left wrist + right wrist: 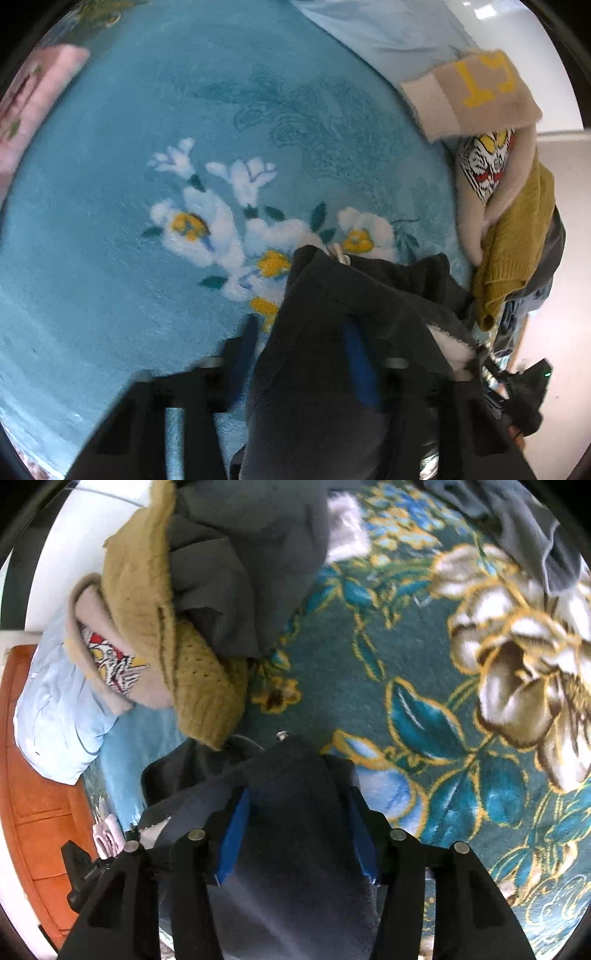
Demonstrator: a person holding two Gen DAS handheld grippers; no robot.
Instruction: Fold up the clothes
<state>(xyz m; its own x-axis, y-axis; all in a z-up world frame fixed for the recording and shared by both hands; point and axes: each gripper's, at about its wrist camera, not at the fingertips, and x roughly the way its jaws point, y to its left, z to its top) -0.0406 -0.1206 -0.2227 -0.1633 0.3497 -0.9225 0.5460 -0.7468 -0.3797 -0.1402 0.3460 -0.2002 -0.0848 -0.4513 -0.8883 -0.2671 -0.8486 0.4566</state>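
Observation:
A dark grey fleece garment (332, 350) is bunched over my left gripper (303, 332), which is shut on it above the blue floral blanket (147, 147). One blue pad (360, 365) shows through the cloth. In the right wrist view the same dark garment (291, 812) fills the gap between the blue pads (232, 834) of my right gripper (295, 805), which is shut on it. A metal zipper pull (282, 735) sticks out at the garment's top edge.
A pile of clothes lies at the bed's edge: a mustard knit sweater (513, 243), a beige printed top (480, 173), a beige scarf (476, 92). The sweater (199, 672), a grey garment (236, 572) and a teal floral blanket (424, 709) show on the right. Pink cloth (33, 99) lies far left.

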